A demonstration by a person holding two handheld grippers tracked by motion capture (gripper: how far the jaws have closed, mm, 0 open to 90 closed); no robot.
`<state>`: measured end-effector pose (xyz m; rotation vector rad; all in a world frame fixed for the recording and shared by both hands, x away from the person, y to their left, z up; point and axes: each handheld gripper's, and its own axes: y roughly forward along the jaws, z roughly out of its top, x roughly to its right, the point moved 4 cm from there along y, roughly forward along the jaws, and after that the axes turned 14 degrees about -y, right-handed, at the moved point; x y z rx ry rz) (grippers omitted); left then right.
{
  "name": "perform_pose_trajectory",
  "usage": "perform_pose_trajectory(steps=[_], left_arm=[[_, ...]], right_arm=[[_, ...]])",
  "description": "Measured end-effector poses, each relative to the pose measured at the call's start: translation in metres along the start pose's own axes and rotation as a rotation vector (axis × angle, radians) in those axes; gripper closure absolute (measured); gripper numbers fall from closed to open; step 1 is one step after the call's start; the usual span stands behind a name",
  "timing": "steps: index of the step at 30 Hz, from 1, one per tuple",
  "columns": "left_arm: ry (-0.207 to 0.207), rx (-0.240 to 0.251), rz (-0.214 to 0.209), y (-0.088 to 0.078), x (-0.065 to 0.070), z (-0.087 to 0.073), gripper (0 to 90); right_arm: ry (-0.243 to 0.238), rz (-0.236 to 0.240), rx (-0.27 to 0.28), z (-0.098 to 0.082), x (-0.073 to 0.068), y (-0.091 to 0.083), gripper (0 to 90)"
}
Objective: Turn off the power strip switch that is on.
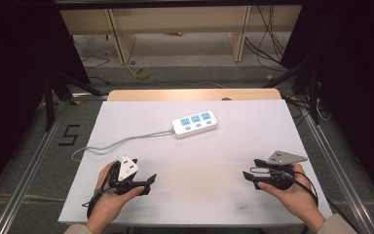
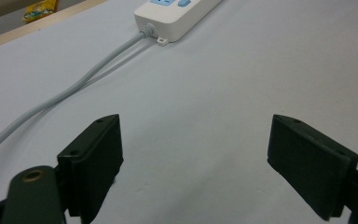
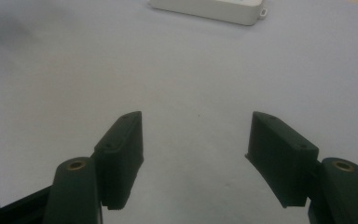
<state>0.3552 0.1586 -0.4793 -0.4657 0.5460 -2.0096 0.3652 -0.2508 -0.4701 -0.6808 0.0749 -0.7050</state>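
Note:
A white power strip with blue sockets lies at the middle back of the white table top; its grey cable runs off to the left edge. The strip's cable end shows far ahead in the left gripper view, and its side shows in the right gripper view. My left gripper rests near the front left, open, nothing between its jaws. My right gripper sits at the front right, open and empty. Both are well short of the strip.
The white sheet covers a wooden table whose far edge shows behind it. Beyond stand wooden shelf legs and loose cables on the floor. Metal rails run along both sides.

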Motion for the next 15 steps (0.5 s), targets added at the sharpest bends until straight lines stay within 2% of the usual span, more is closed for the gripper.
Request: perform_pose_trajectory(steps=[15], left_arm=[[0.001, -0.007, -0.001, 0.0008, 0.0, 0.0001, 17.6]], right_arm=[[0.005, -0.018, 0.018, 0.0005, 0.0028, -0.0024, 35.5]])
